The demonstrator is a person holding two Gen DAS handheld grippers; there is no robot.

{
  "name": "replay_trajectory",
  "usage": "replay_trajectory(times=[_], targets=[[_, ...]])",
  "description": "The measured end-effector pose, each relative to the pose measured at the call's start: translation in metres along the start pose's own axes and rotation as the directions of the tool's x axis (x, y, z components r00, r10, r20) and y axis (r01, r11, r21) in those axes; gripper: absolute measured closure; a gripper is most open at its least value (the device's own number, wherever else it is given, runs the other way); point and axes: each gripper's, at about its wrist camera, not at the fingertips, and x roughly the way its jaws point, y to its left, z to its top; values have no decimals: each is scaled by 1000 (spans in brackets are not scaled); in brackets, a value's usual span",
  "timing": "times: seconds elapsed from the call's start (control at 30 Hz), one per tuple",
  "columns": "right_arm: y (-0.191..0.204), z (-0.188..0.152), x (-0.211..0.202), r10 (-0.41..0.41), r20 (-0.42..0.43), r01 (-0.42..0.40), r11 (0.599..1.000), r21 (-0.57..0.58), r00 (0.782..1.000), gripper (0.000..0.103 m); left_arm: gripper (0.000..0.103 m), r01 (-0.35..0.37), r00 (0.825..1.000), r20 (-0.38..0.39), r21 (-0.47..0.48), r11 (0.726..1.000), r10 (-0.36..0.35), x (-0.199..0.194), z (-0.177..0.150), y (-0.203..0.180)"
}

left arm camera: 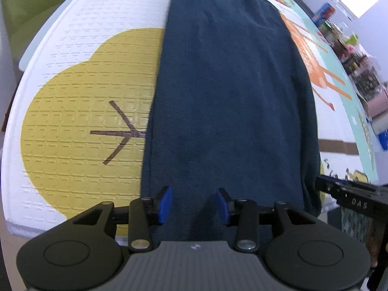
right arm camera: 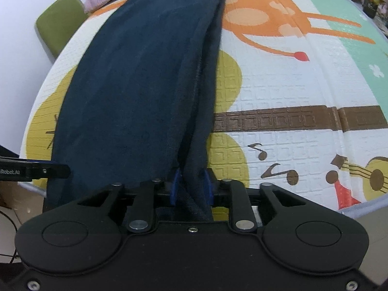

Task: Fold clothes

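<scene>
My right gripper [right arm camera: 191, 186] has its jaws pinched on the near hem of the dark blue garment [right arm camera: 135, 92] — cloth bunched between the blue pads. My left gripper [left arm camera: 194, 203] is parted at the same hem, jaws closing on nothing. The garment lies lengthwise, folded narrow, on the patterned play mat [right arm camera: 291, 92] — both grippers level at its near edge.
</scene>
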Motion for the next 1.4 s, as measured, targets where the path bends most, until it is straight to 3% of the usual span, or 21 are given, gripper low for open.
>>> replay_trajectory(times=[0.03,0.1,0.3,0.43,0.5,0.57,0.6,0.63,0.8,1.27,1.3,1.4], targets=[[-1,0,0,-18,0,18,1000,10,1000,62,60,4,1000,2,-6,1000,-4,0,0,1],[-7,1,2,-53,-1,53,998,34,999,63,60,2,1000,14,-16,1000,-2,-2,0,4],[-8,2,5,-55,-8,55,998,29,998,63,57,16,1000,14,-65,998,-15,1,4,15],[0,3,8,-5,-17,6,1000,16,1000,93,56,25,1000,-2,-80,996,-25,4,6,18],[8,3,11,-23,-21,22,1000,-9,1000,93,57,27,1000,-11,-85,996,-28,5,7,18],[13,3,13,-44,-19,43,999,-27,999,96,66,29,999,-21,-90,996,-31,7,8,19],[13,4,14,-48,-18,47,999,-24,999,97,85,30,999,-26,-92,995,-33,7,8,19],[13,4,14,-47,-18,47,999,-20,999,99,97,31,999,-31,-95,995,-34,8,9,19],[4,5,10,-15,-16,16,999,35,1000,100,101,36,998,-55,-107,994,-42,11,11,21],[-2,9,8,0,-32,3,997,78,999,100,92,6,1000,-20,-182,983,-10,-6,14,40],[-2,9,8,1,-33,2,997,79,999,100,90,2,1000,-18,-184,983,-5,-6,15,40],[-3,9,8,4,-34,-1,997,84,999,100,70,-12,1000,-17,-191,981,9,-6,18,44]])
